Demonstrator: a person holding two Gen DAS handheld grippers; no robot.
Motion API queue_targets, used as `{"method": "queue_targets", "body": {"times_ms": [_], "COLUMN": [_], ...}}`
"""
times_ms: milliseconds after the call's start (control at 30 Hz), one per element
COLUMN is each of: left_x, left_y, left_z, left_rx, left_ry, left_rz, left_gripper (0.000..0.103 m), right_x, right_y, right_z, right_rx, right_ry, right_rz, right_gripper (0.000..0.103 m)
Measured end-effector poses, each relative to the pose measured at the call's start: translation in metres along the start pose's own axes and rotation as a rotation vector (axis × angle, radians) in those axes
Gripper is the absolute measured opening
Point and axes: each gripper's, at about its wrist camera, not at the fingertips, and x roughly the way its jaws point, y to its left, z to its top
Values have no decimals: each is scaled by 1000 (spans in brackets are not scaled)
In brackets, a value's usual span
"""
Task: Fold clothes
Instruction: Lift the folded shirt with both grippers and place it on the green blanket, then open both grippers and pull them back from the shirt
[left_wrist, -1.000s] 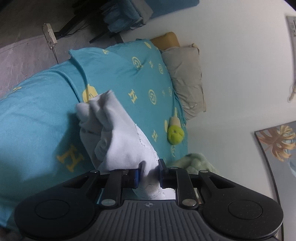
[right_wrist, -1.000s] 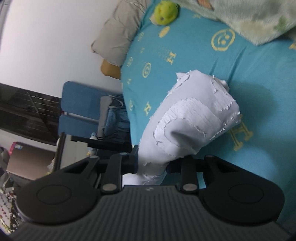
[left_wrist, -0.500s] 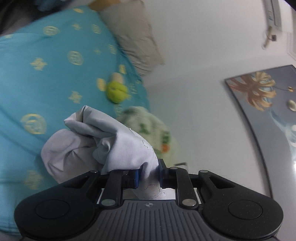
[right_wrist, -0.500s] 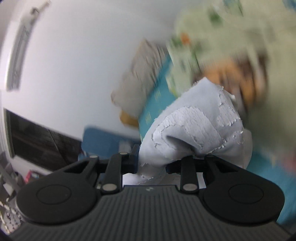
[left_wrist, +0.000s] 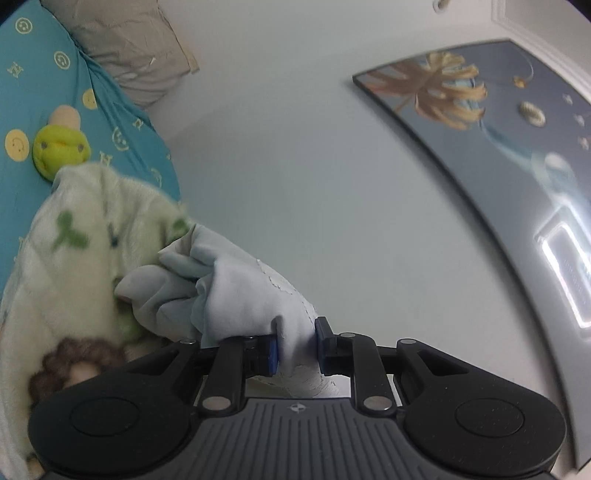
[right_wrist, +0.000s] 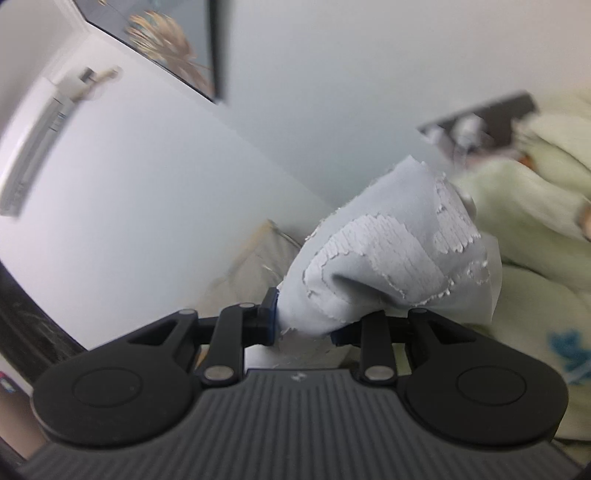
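White wall (left_wrist: 295, 147) fills most of both views, with a framed picture (left_wrist: 480, 122) of a golden leaf hanging on it; in the right wrist view a corner of the same picture (right_wrist: 166, 40) shows at top, blurred. Bed (left_wrist: 37, 92) has a teal sheet with yellow smiley prints, seen at the left edge of the left wrist view. Beige pillow (left_wrist: 129, 48) lies at the head of the bed against the wall; a green soft toy (left_wrist: 59, 147) sits on the sheet near it. Pale green fleece blanket (left_wrist: 81, 251) with leaf and cartoon prints is bunched below the toy; the same blanket (right_wrist: 535, 229) fills the right side of the right wrist view, blurred.

Left gripper (left_wrist: 297, 347): jaws narrow, clamped on a bunched part of a pale grey garment (left_wrist: 229, 295), with cloth pinched between the blue pads. The garment is lifted off the bed, crumpled, hanging in front of the blanket.

Right gripper (right_wrist: 304, 325): jaws narrow, clamped on another part of the garment (right_wrist: 399, 251), which shows cracked white print patches. The cloth bulges up over the jaws, held in the air in front of wall and blanket. Grey shelf-like thing (right_wrist: 480, 122) on the wall behind, too blurred to tell.
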Motion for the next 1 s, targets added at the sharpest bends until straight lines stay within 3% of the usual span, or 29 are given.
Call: {"method": "queue_targets", "body": {"times_ms": [167, 367, 433, 467, 600, 667, 767, 900, 1000], "left_x": [-32, -49, -47, -47, -52, -63, -78, -112, -144], "left_y": [52, 74, 77, 76, 60, 44, 8, -39, -81], "left_z": [-46, -88, -93, -93, -92, -92, -87, -88, -98], "left_rx": [-8, 116, 142, 164, 279, 342, 419, 486, 529], "left_ry": [59, 120, 130, 133, 168, 167, 128, 81, 89], "left_rz": [-8, 120, 159, 177, 250, 278, 299, 300, 289], "left_gripper": [22, 27, 32, 39, 83, 86, 103, 103, 103], "right_x": [-22, -39, -38, -37, -40, -49, -71, -109, -138], "right_y": [-34, -61, -69, -69, -62, -56, -39, -13, 13], "right_z": [-57, -106, -115, -115, -104, -99, -95, -95, -92], "right_rx": [-5, 44, 64, 76, 130, 149, 98, 35, -51], "right_ry": [48, 86, 97, 104, 174, 211, 223, 209, 175], "right_rz": [-54, -109, -131, -132, -176, -215, -249, -234, -210], "right_gripper": [29, 29, 30, 30, 35, 37, 37, 37, 37]}}
